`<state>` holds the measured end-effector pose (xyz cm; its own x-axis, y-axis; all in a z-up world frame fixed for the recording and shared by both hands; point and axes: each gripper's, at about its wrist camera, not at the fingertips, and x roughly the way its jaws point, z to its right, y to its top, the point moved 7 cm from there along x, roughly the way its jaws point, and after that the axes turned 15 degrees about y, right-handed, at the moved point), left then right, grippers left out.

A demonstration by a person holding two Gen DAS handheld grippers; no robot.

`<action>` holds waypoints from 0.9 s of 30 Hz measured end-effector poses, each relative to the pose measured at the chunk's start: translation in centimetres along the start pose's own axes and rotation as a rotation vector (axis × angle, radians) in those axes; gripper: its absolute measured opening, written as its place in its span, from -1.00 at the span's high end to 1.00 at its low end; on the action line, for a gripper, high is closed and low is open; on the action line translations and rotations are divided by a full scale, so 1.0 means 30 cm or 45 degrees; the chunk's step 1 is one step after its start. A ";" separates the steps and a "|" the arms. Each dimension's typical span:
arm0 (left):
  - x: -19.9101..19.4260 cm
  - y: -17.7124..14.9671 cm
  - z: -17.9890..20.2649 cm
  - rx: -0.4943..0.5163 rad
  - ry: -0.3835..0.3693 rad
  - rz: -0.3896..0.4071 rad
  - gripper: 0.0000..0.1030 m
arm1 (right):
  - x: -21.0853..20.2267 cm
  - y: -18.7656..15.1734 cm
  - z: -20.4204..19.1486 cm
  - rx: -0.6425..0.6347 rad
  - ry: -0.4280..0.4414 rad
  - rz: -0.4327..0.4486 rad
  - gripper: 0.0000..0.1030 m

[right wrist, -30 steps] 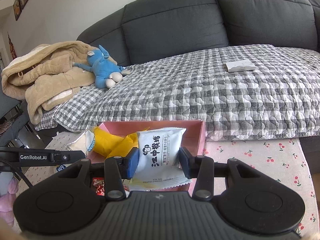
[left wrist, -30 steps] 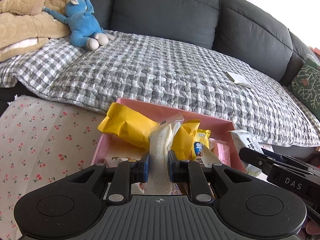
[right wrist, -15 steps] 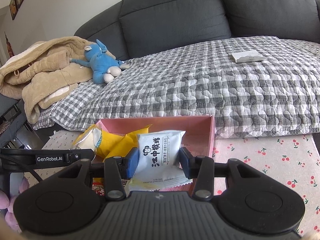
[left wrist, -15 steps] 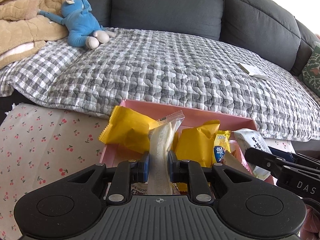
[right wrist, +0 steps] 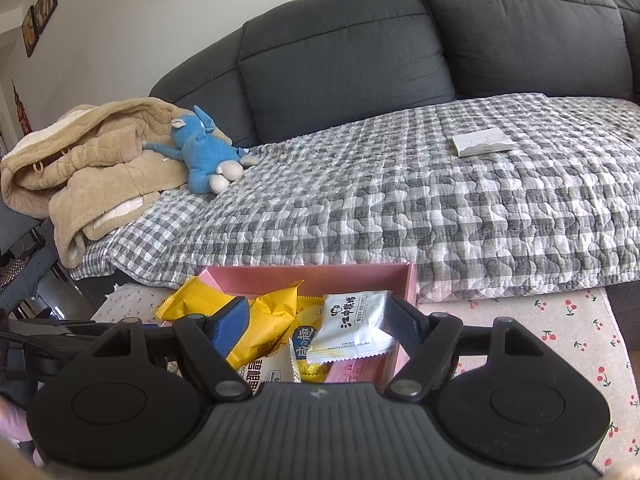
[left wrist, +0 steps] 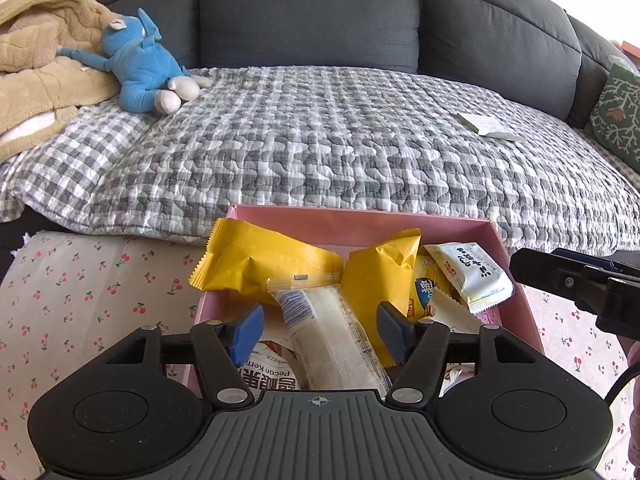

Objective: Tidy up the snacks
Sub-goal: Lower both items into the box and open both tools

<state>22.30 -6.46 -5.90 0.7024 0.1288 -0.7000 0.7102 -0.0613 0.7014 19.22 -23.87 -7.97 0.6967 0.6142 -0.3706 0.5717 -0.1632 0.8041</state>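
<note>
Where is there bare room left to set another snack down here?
The cherry-print cloth is bare left of the pink box and again right of it. The checked quilt lies open between the blue plush toy and the white booklet. The box itself is crowded with packets.

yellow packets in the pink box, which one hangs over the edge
The left yellow packet: its crimped end pokes out past the pink box left wall, over the cherry-print cloth. The other yellow packet stands wholly inside.
</note>
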 end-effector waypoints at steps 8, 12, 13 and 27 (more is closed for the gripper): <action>-0.061 -0.014 -0.026 0.020 -0.001 0.024 -0.61 | -0.052 0.003 -0.019 -0.041 -0.021 0.012 -0.65; -0.091 -0.041 -0.043 0.032 -0.005 0.023 -0.69 | -0.078 -0.003 -0.036 -0.077 -0.028 0.013 -0.78; -0.097 -0.047 -0.048 0.034 -0.005 0.023 -0.71 | -0.084 -0.007 -0.040 -0.087 -0.029 0.012 -0.79; -0.206 -0.208 -0.178 0.067 -0.018 0.040 -0.90 | -0.134 -0.107 -0.110 -0.207 -0.022 -0.052 -0.99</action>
<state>13.26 -1.58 -5.23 0.7247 0.1124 -0.6798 0.6891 -0.1168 0.7152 13.16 -23.27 -7.53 0.6824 0.6041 -0.4116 0.5230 -0.0101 0.8523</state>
